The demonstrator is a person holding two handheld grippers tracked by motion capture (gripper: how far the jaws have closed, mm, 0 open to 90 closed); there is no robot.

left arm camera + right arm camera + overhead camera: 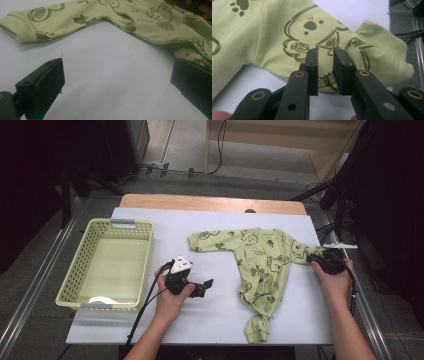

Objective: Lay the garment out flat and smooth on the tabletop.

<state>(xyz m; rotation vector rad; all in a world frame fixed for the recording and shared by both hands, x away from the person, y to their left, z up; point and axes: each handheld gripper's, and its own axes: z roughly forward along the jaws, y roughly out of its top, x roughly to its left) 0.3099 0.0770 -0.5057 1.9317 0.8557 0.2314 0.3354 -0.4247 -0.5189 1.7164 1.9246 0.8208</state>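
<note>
A light green baby garment point(262, 260) printed with dark animal drawings lies flat on the white table cover point(165, 227), sleeves spread. My left gripper point(204, 289) rests low over bare cover to the garment's left, its jaws wide open and empty. In the left gripper view the gripper point(117, 66) faces the garment point(150, 22), with the left sleeve point(30, 22) at the upper left. My right gripper point(316, 257) is at the right sleeve cuff. In the right gripper view the gripper point(325, 53) has a narrow gap between its jaws, just above the sleeve point(377, 47).
A pale yellow plastic basket point(75, 270) stands at the table's left side with a white item on its bottom. The table's wooden far edge point(210, 202) shows beyond the cover. Cables and dark stands crowd the floor to the right.
</note>
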